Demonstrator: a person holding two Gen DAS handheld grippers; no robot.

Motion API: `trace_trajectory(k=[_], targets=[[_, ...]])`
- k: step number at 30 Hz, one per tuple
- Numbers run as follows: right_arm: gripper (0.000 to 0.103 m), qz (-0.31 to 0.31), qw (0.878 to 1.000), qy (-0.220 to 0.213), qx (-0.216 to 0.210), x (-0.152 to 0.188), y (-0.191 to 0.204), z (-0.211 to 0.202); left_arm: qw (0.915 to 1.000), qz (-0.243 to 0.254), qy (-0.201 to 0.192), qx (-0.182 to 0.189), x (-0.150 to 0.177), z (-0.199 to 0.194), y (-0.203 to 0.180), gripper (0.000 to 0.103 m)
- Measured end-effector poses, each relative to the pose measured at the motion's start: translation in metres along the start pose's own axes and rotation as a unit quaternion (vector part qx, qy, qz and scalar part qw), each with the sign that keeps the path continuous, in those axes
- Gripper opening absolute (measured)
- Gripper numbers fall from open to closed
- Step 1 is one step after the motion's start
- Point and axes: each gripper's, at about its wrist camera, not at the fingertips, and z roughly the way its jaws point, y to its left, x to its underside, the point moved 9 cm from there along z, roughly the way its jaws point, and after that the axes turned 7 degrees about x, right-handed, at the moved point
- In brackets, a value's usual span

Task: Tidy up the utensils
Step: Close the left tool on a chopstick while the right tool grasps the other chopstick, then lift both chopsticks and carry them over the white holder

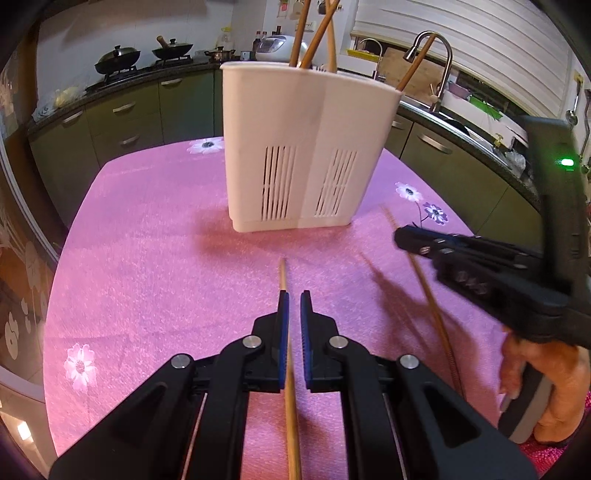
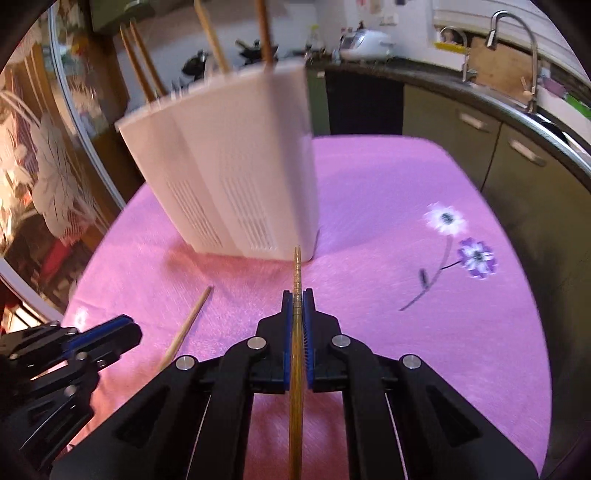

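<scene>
Chopsticks (image 1: 317, 33) stand in the white slotted utensil holder (image 1: 306, 147) at the back of the pink-clothed bench (image 1: 147, 258). Left tool (image 1: 293, 295) is clamped on one bamboo chopstick (image 1: 291, 406); right tool (image 2: 298, 295) pinches another chopstick (image 2: 296, 269), tip near the holder's base.

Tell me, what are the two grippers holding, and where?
Each holds one chopstick near its thin tip: left gripper a plain chopstick, right gripper a ridged chopstick.

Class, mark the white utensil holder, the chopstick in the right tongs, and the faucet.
White utensil holder (image 1: 306, 122), left wrist view, upper front wall.
Chopstick in the right tongs (image 2: 297, 266), right wrist view, shaft beyond the pads.
Faucet (image 1: 445, 46), left wrist view, curved neck.
</scene>
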Motion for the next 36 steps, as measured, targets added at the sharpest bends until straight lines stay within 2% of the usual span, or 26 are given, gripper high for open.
trace_trajectory(k=[4, 9, 13, 18, 20, 22, 25, 27, 28, 33, 36], targets=[[0.006, 0.024, 0.999, -0.037, -0.014, -0.009, -0.025, -0.042, 1.0000, 0.005, -0.009, 0.000, -0.004, -0.008, -0.004, 0.006], [0.006, 0.038, 0.996, -0.071, -0.027, -0.011, -0.034, -0.086, 0.9998, 0.013, -0.016, 0.004, -0.012, -0.019, -0.006, 0.006], [0.006, 0.044, 0.995, -0.089, -0.032, -0.012, -0.041, -0.114, 0.9991, 0.019, 0.038, -0.001, 0.002, 0.000, -0.004, 0.006], [0.006, 0.049, 0.994, -0.096, -0.035, -0.012, -0.044, -0.124, 0.9971, 0.018, 0.073, -0.011, 0.023, 0.027, 0.004, 0.006], [0.006, 0.048, 0.993, -0.097, -0.037, -0.010, -0.043, -0.125, 0.9966, 0.016, 0.079, -0.017, 0.025, 0.034, 0.009, 0.011], [0.006, 0.047, 0.993, -0.098, -0.038, -0.010, -0.043, -0.127, 0.9959, 0.016, 0.086, -0.020, 0.027, 0.041, 0.012, 0.020], [0.006, 0.048, 0.993, -0.098, -0.039, -0.011, -0.044, -0.126, 0.9956, 0.026, 0.086, -0.027, 0.024, 0.046, 0.013, 0.024], [0.006, 0.051, 0.993, -0.099, -0.041, -0.010, -0.045, -0.126, 0.9953, 0.033, 0.086, -0.031, 0.022, 0.048, 0.013, 0.022], [0.006, 0.051, 0.993, -0.099, -0.041, -0.010, -0.045, -0.126, 0.9953, 0.036, 0.085, -0.031, 0.022, 0.048, 0.012, 0.005], [0.006, 0.055, 0.993, -0.098, -0.043, -0.011, -0.046, -0.126, 0.9956, 0.033, 0.086, -0.019, 0.019, 0.049, 0.012, 0.005], [0.006, 0.057, 0.992, -0.102, -0.048, -0.013, -0.048, -0.129, 0.9966, 0.037, 0.069, -0.025, 0.014, 0.041, 0.008, 0.005]])
